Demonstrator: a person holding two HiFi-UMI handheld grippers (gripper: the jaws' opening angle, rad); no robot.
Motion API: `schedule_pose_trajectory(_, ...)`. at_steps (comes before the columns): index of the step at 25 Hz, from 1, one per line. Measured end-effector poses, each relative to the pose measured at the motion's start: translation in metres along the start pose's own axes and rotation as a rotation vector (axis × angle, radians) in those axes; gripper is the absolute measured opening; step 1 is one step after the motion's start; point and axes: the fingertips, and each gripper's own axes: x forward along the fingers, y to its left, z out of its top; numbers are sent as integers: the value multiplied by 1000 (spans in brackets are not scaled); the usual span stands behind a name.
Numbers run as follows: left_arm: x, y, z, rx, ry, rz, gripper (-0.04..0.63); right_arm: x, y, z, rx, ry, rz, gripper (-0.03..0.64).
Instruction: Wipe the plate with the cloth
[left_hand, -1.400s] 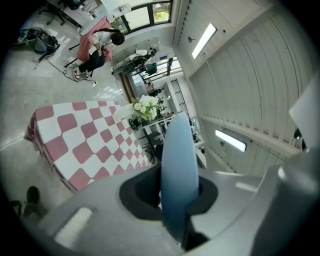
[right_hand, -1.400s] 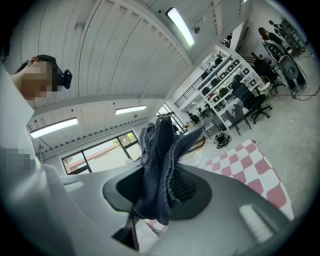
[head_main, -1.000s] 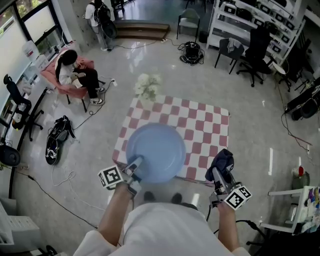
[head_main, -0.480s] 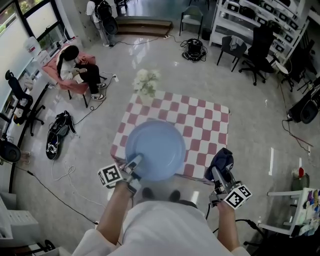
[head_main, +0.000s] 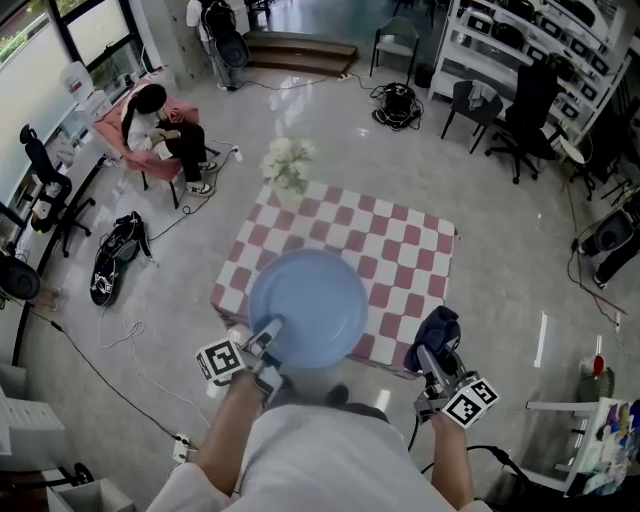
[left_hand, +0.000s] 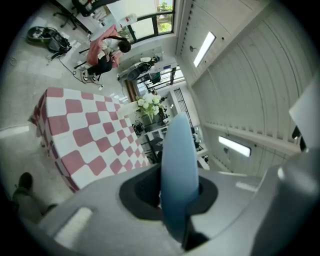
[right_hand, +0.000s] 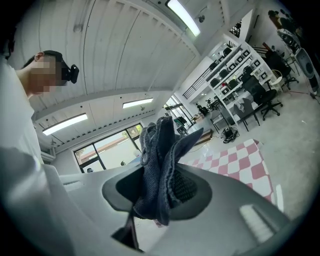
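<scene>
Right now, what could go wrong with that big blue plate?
1. The left gripper pinches the plate only at its near rim, so the plate might tip or slip out.
2. The cloth is a thick bunch in the right gripper; pressing it hard on the plate's far side could lever the plate loose.

The person wears a white short-sleeved shirt (head_main: 330, 458). Just ahead of the shirt a dark shoe (head_main: 337, 396) shows. To the shirt's left, the left gripper (head_main: 268, 333) is pale grey and carries a cube (head_main: 221, 361) of black-and-white square markers. To the shirt's right, the right gripper (head_main: 430, 356) is darker grey with a second cube (head_main: 470, 399). Above the shirt sits a black headset (right_hand: 64, 70).
</scene>
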Motion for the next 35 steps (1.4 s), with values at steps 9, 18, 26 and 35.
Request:
schedule_pose_trajectory(9, 5, 0, -24, -33, -48, 9, 48, -10, -13, 1, 8, 28, 49, 129)
schedule_pose_trajectory(18, 16, 10, 1, 17, -16, 36, 48, 11, -20, 0, 25, 25, 36, 129)
schedule_pose_trajectory(26, 38, 13, 43, 9, 26, -9, 48, 54, -19, 3, 44, -8, 3, 127)
schedule_pose_trajectory(35, 64, 39, 96, 56, 87, 11, 46, 105, -22, 3, 51, -22, -43, 127)
